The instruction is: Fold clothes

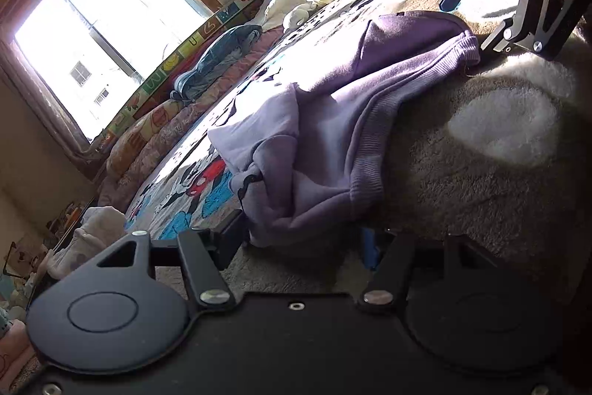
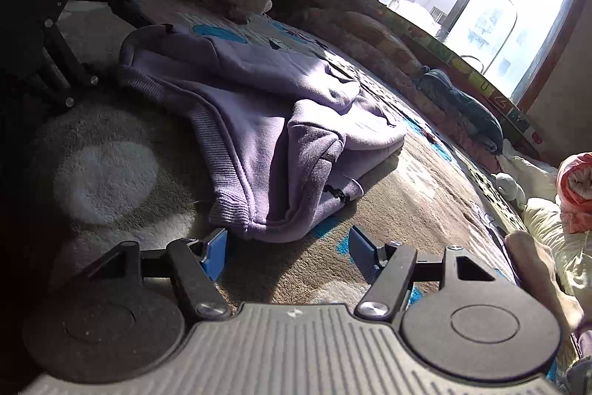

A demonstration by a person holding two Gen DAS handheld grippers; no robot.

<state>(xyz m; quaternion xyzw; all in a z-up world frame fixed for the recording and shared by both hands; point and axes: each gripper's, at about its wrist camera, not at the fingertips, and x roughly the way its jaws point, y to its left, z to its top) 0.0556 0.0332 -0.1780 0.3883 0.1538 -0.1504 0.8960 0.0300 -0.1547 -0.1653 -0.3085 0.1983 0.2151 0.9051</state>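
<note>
One purple sweatshirt [image 2: 259, 121] lies bunched on the patterned blanket [image 2: 407, 173] between both tools. The right gripper [image 2: 286, 248] stands wide open just short of its hem, gripping nothing. The left gripper [image 1: 299, 239] is spread around the opposite edge, perhaps touching cloth; shadow hides its far finger

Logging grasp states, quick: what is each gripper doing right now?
Left gripper: open, the lilac fleece sweatshirt corner lies between its fingers, not clamped.
Right gripper: open, holding nothing, sweatshirt hem just ahead.

Rumpled lilac sweatshirt [image 2: 259, 121] on patterned blanket [image 2: 407, 195]
</note>
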